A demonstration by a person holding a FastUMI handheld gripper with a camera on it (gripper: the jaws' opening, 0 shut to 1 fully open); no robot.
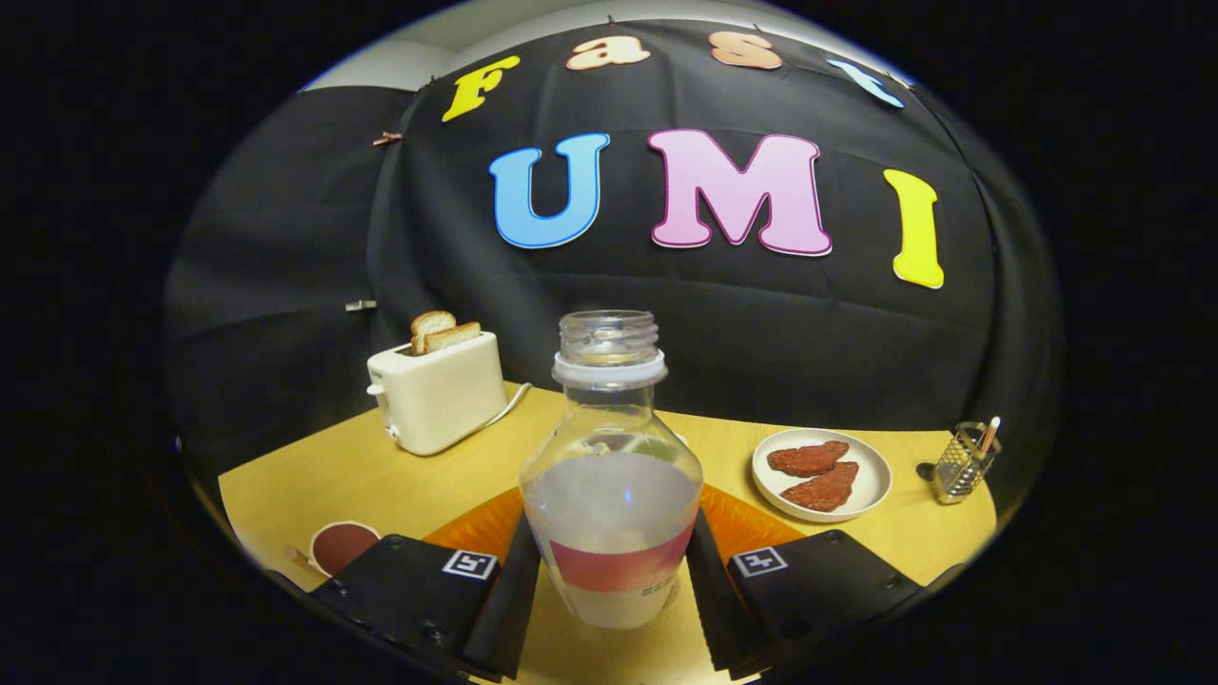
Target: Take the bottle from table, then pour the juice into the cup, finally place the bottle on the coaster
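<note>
Between the fingers of the hand-held gripper stood the bottle, upright and uncapped, clear, with a white neck ring, a red label band and pale juice filling its lower half. Both fingers pressed its sides, grasping it. Just behind it lay an orange mat on the yellow table. Beyond, to the left, sat a white toaster with bread; to the right, a plate with two reddish pieces and a metal holder. Beside the left finger lay a round brown disc, possibly the coaster.
</note>
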